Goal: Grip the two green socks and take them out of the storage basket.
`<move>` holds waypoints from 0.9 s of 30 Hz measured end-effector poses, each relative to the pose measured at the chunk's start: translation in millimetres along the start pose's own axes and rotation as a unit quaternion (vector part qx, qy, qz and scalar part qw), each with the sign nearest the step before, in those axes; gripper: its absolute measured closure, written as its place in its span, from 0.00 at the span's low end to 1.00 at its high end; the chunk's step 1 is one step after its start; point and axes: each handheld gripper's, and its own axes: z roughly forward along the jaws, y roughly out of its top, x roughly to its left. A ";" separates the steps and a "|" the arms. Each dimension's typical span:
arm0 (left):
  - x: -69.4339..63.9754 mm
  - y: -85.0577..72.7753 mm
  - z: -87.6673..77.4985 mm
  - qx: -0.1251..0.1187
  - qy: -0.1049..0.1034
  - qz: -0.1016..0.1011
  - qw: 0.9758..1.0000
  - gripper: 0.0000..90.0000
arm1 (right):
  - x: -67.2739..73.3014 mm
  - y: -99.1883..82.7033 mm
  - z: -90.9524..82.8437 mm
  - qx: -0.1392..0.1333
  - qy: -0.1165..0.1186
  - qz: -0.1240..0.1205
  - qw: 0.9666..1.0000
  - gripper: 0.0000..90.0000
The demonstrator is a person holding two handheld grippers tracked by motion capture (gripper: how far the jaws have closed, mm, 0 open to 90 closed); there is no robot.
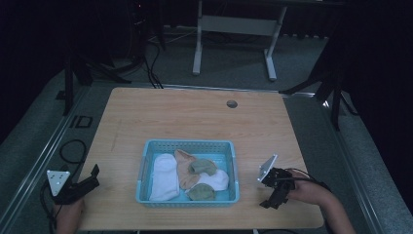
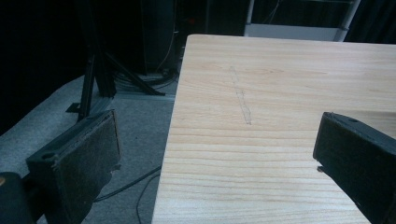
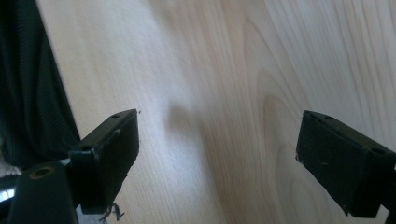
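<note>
Both claws stand wide and empty, the left claw at the worktop's near left corner and the right claw right of the blue basket, where the socks all lie untouched, so the work looks unstarted.

Left gripper sits at the near left corner of the surface, held low in the left hand, pointing toward the far right; its fingers stand wide apart, nothing between them. Right gripper hangs near the near right corner in the right hand, tipped downward; its fingers are likewise spread, empty.
</note>
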 end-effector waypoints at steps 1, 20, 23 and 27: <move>-0.2 -0.1 0.2 0.000 0.000 0.001 1.000 0.00 | 2.4 4.5 -1.9 -0.004 0.004 -0.018 1.000 0.15; 0.0 -0.1 0.8 0.001 -0.004 -0.001 1.000 0.00 | 19.4 31.8 -21.0 0.005 0.005 -0.063 0.998 0.16; 0.0 -0.2 0.7 0.000 -0.004 -0.001 1.000 0.00 | 22.4 42.3 -28.6 0.005 0.003 -0.075 0.997 0.16; 0.3 -0.1 0.9 0.001 -0.006 -0.003 1.000 0.00 | 24.1 50.4 -34.7 0.009 -0.001 -0.080 0.997 0.16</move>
